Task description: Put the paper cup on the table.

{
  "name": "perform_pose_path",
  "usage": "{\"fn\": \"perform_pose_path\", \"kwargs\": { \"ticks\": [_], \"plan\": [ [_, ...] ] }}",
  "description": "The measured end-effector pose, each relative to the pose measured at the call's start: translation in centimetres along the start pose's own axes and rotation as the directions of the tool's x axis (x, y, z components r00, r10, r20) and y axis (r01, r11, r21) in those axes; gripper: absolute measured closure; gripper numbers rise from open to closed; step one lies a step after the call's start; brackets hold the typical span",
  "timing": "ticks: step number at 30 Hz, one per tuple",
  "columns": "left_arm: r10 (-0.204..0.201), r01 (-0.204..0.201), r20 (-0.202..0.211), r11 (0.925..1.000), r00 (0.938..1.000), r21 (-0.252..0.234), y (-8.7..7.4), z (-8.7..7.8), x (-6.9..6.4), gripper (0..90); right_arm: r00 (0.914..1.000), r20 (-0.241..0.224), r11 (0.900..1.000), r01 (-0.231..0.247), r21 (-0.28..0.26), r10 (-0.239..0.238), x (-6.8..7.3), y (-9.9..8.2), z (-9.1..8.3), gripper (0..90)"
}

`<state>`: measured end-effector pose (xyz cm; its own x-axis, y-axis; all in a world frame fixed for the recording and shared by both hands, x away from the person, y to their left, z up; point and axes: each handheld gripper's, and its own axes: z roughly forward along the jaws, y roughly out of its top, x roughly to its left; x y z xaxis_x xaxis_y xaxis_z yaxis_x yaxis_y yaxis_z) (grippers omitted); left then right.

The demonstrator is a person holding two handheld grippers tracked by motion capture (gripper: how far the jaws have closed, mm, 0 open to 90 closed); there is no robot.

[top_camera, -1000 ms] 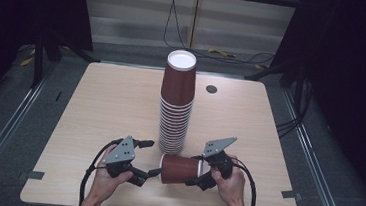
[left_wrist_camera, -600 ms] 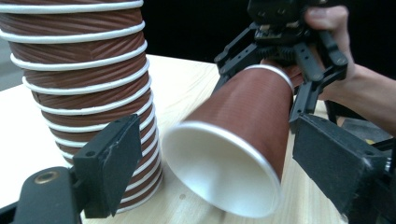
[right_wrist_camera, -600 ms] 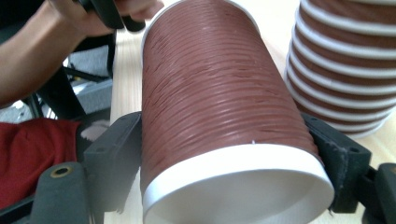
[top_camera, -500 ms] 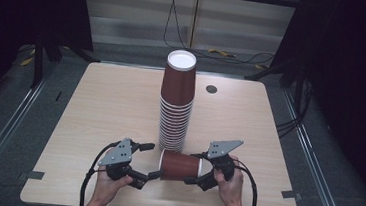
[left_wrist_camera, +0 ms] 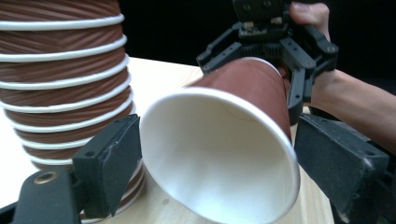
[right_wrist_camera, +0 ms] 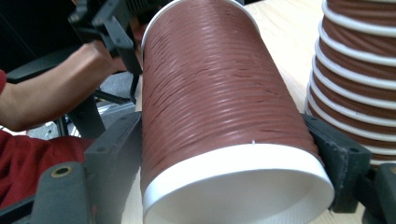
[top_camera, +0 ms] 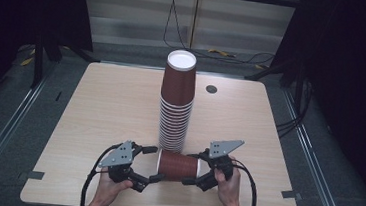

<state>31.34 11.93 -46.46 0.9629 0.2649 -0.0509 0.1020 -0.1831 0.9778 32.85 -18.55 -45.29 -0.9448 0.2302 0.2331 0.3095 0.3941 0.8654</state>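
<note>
A tall stack of upside-down brown paper cups [top_camera: 175, 107] stands mid-table; it also rises beside the jaws as the stack [left_wrist_camera: 60, 70] and the stack [right_wrist_camera: 359, 70]. In front of it one brown cup [top_camera: 178, 165] lies on its side, held between both grippers. My left gripper [top_camera: 154, 163] is at its open mouth end, and the left gripper [left_wrist_camera: 217, 172] has both pads against the white rim of the cup [left_wrist_camera: 252, 88]. My right gripper [top_camera: 195, 169] clamps the base end. There the right gripper [right_wrist_camera: 233, 177] presses both sides of the cup [right_wrist_camera: 210, 84].
The wooden table [top_camera: 95, 105] has a round grommet [top_camera: 211, 89] at the back right and tape marks near its front corners. Both hands work close to the front edge. Cables lie on the floor behind the table.
</note>
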Motion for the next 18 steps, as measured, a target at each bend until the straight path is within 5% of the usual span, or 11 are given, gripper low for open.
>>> {"fn": "perform_pose_path", "kwargs": {
  "ticks": [7, 14, 18],
  "plan": [
    [0.008, -0.008, 0.019, 0.9999, 0.9998, 0.008, -0.1, 0.5, -0.3, 15.3, 0.9998, -0.022, 0.9988, -0.002, -0.049, 0.001, 0.0, -0.1, -0.5, 20.6],
    [0.011, -0.011, 0.0, 0.9998, 0.9999, 0.019, 0.0, 1.0, -0.1, 3.0, 0.9993, -0.036, 0.9983, 0.003, -0.058, -0.005, 0.0, 0.2, -0.5, 20.6],
    [0.011, -0.012, 0.012, 0.9996, 0.9999, 0.027, -0.1, 1.5, -0.2, 3.3, 0.9993, -0.037, 0.9987, 0.008, -0.051, -0.01, 0.1, 0.2, -0.4, 20.6]
  ]
}}
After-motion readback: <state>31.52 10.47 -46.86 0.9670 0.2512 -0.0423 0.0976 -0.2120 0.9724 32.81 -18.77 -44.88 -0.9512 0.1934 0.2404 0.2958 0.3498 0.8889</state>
